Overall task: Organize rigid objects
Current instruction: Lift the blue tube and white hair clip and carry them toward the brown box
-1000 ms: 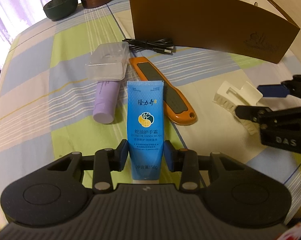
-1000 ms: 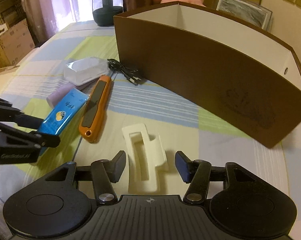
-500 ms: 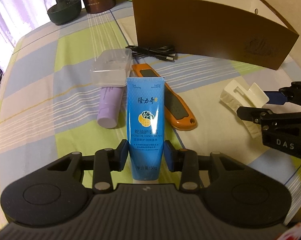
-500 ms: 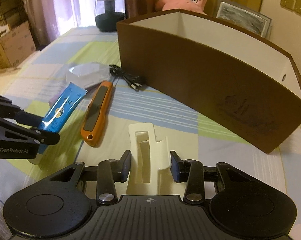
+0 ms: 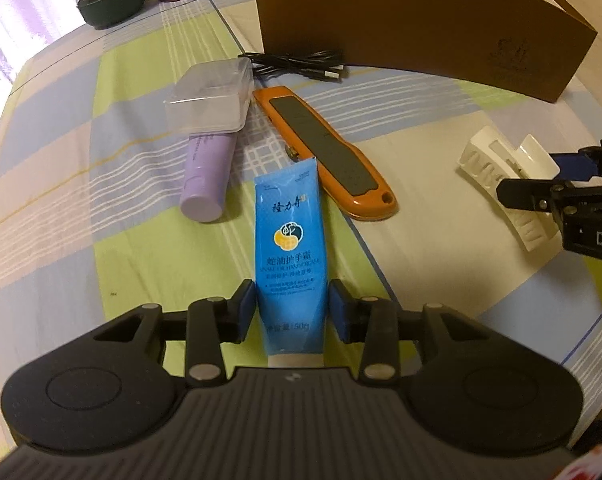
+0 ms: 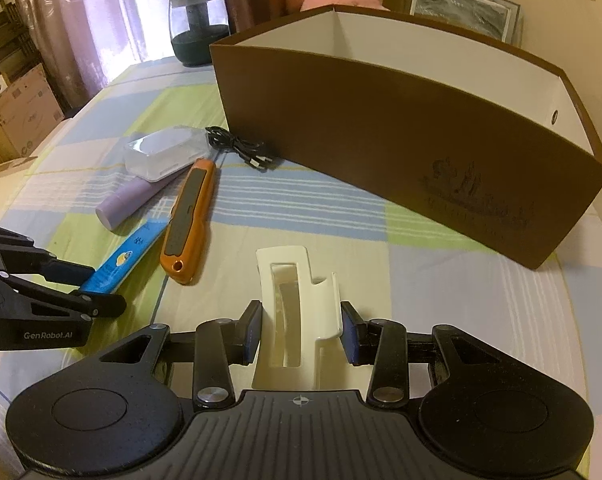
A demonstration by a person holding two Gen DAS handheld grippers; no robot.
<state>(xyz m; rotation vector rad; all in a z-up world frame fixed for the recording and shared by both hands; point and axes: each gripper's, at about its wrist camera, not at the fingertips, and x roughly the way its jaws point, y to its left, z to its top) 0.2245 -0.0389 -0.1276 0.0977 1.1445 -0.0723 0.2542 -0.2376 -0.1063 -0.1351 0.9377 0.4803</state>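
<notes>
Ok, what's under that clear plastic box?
The clear plastic box lies on the far end of the purple tube. The tube's near, capped end sticks out toward the camera; its far end is blurred through the plastic, so nothing else shows there.

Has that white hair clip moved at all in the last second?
Yes. The white hair clip has risen off the cloth, gripped by the right tool, and come nearer the brown box.
</notes>
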